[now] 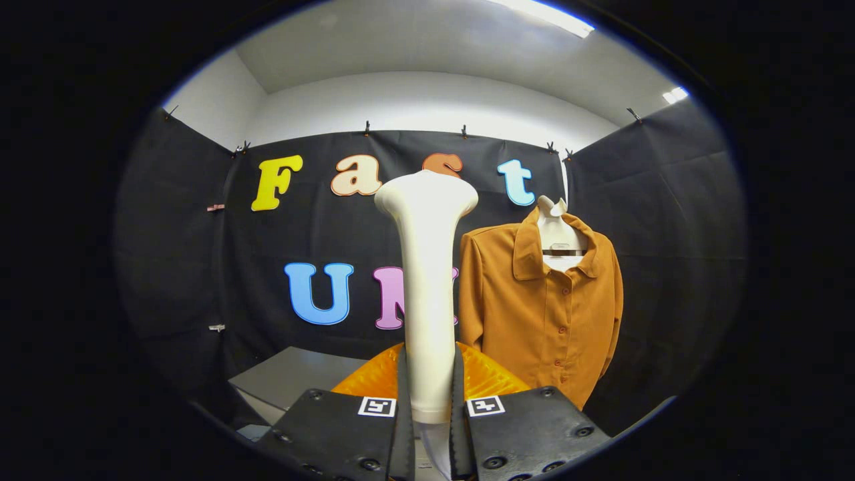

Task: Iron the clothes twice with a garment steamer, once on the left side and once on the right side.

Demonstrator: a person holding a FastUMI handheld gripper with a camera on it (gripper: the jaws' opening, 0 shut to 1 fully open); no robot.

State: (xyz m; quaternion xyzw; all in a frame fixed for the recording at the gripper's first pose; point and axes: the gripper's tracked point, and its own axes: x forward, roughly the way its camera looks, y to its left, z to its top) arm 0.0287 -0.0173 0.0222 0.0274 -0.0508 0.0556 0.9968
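A cream garment steamer [426,287] stands upright between my fingers, its handle clamped by both and its wide head above them. My gripper [427,407] is shut on that handle. An orange-brown buttoned shirt [544,307] hangs on a white mannequin bust [554,230] beyond the fingers, a little to the right of the steamer. The steamer head is apart from the shirt, left of its collar.
An orange ribbed object [484,374] lies just behind the fingers, under the steamer. A grey tabletop [294,377] reaches out to the left. Black cloth walls close the booth behind and on both sides.
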